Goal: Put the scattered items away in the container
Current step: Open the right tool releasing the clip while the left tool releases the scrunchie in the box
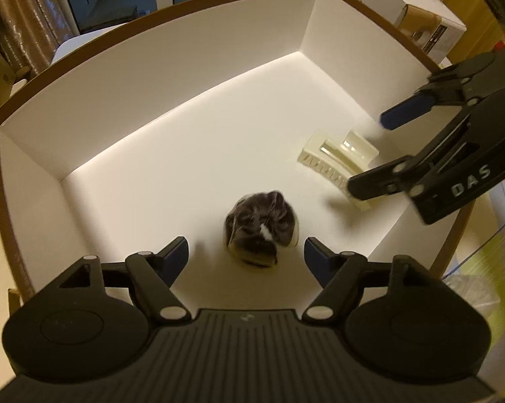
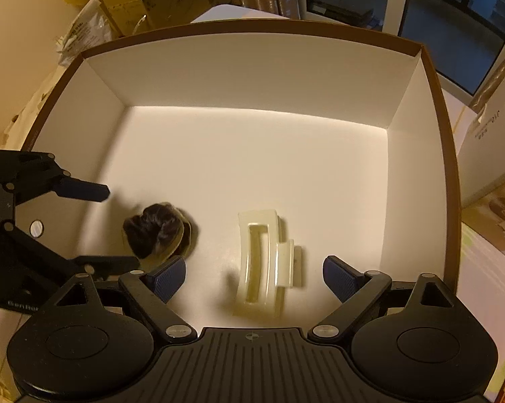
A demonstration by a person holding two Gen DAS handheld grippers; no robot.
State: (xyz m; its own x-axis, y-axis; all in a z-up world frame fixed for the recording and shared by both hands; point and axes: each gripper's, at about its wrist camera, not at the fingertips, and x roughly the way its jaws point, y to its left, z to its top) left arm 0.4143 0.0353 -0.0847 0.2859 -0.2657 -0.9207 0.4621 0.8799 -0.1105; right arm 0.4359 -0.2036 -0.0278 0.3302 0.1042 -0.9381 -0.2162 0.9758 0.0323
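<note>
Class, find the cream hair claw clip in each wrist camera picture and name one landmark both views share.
Left wrist view: the cream hair claw clip lies on the box floor at right of centre, under the right gripper.
Right wrist view: it lies low and centre, between that gripper's open fingers.
Shared landmark: the dark scrunchie on the floor of the white box.

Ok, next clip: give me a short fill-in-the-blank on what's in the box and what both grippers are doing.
1. The dark scrunchie and the cream hair claw clip both lie ____ the white box.
2. Both the left gripper and the right gripper have their jaws ____.
3. The number of items on the box floor is ____.

Missing words: inside; open; two
</note>
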